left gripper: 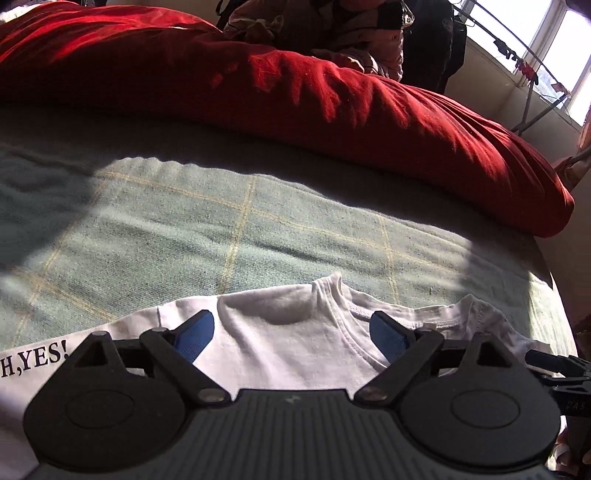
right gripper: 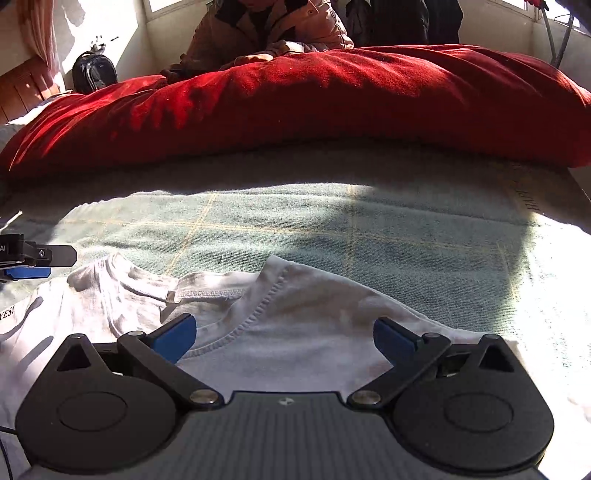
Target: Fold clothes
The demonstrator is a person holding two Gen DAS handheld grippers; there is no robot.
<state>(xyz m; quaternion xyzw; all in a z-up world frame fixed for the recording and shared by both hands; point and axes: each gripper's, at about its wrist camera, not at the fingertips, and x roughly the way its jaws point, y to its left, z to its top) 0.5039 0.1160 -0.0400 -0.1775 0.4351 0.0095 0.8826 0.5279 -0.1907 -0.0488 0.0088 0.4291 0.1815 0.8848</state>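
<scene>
While both of our grippers hang low over the white T-shirt (left gripper: 295, 343), neither has hold of it. The left gripper (left gripper: 291, 332) has its blue pads (left gripper: 195, 338) spread wide with bare cloth showing between them, and the right gripper (right gripper: 284, 338) stands just as wide, straddling the stitched neckline (right gripper: 255, 314). Nothing is pinched in either one.

The shirt lies on the green checked blanket (left gripper: 221, 229) at the near edge of the bed, collar end away from us, with the big red duvet (left gripper: 332, 110) heaped well beyond it. We see the neck band, the shoulder seams and a scrap of black lettering (left gripper: 33, 363) on the left. As far as these views go, the collar end is rumpled and lies in loose ridges, with no crisp crease to be seen. That would fit a shirt laid out for folding; it would fit just as well one whose lower part is already turned under — we cannot tell which.

Much is hidden. Each gripper's own body blocks the lower half of its view, so the hem, the sleeves and most of the printed front are out of sight. Hard sunlight bleaches the right side of the blanket in the right wrist view. A person (right gripper: 266, 29) sits behind the duvet, cut off at the top.
</scene>
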